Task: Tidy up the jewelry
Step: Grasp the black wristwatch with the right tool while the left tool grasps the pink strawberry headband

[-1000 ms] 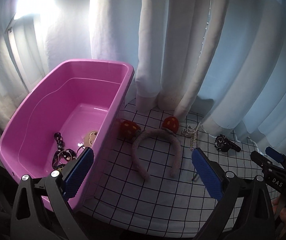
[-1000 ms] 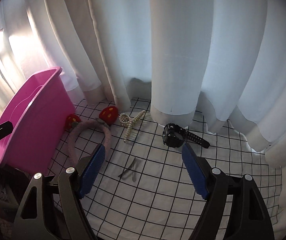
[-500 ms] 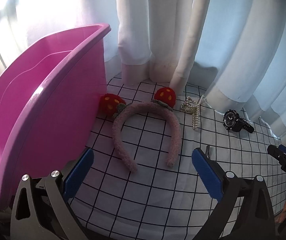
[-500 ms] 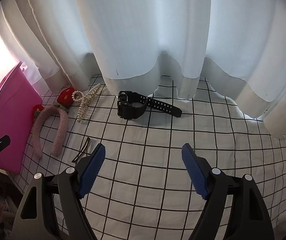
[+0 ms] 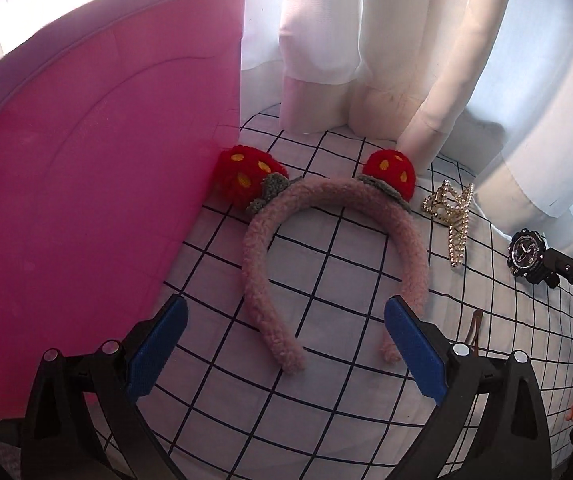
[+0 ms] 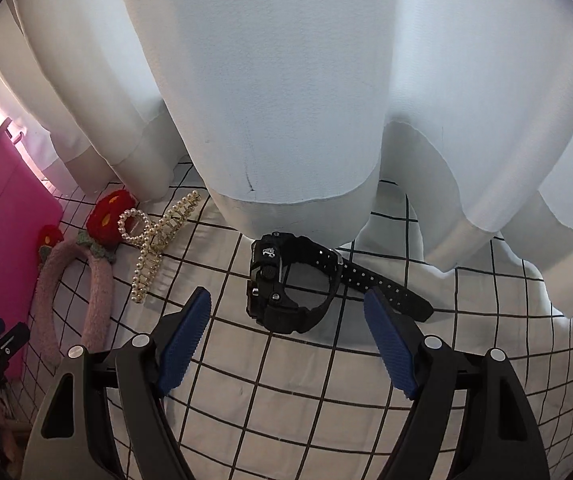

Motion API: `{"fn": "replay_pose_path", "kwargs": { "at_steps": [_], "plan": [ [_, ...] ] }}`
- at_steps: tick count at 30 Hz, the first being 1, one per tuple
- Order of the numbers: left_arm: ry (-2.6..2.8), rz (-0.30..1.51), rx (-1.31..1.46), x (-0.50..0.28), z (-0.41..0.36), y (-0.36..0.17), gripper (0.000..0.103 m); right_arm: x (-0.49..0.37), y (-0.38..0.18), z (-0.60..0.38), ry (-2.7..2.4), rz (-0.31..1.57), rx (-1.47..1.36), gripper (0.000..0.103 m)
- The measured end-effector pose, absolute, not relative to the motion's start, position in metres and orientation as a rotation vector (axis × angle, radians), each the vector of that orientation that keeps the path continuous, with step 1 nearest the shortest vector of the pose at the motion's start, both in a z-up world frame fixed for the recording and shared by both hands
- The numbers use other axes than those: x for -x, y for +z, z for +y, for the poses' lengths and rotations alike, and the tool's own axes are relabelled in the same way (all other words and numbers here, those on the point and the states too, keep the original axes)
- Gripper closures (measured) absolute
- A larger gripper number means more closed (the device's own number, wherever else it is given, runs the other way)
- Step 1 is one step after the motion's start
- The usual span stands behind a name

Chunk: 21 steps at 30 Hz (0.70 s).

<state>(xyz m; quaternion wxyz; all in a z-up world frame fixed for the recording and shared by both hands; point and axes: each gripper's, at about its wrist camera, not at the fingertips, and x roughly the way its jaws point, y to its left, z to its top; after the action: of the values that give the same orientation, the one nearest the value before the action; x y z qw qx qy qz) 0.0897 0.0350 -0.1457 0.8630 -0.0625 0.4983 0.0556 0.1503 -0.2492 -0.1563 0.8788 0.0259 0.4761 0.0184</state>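
Left wrist view: the left gripper (image 5: 284, 350), with its blue ribbed pads spread wide and nothing between them, points down at a fuzzy pink headband with two red strawberry pompoms (image 5: 334, 240). The headband lies flat on a white cloth with a black grid (image 5: 326, 412), arched away from the gripper. Its two open ends point back toward the pads, one end near the middle of the gap, the other close beside the right pad. A tall pink plastic bin (image 5: 86, 184) stands just left of it, touching one pompom. Further right lie a gold pearl-studded hair claw (image 5: 452, 220) and a thin brown hair clip (image 5: 474, 326).

Right wrist view: the right gripper (image 6: 286, 342) is likewise spread and empty. A chunky black digital wristwatch (image 6: 286, 284) lies straight ahead, centred between the pads and just beyond their tips. Its buckled band forms a loop; the loose strap tail runs off to the right, crosswise to the gripper's line. This hand is the nearer to the watch, the left hand to the headband.
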Motion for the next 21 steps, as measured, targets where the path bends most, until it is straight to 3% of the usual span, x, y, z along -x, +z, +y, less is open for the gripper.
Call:
{"fn": "replay_pose_path", "kwargs": {
  "at_steps": [12,21],
  "plan": [
    [0.135,1.07,0.135,-0.113,0.038,-0.168,0.006,-0.195,-0.193,-0.25,-0.011,1.135,-0.042,0.028],
    [0.164,1.117,0.139,-0.128,0.039,-0.186,0.006,-0.201,-0.195,-0.248,-0.018,1.098,-0.037,0.027]
  ]
}}
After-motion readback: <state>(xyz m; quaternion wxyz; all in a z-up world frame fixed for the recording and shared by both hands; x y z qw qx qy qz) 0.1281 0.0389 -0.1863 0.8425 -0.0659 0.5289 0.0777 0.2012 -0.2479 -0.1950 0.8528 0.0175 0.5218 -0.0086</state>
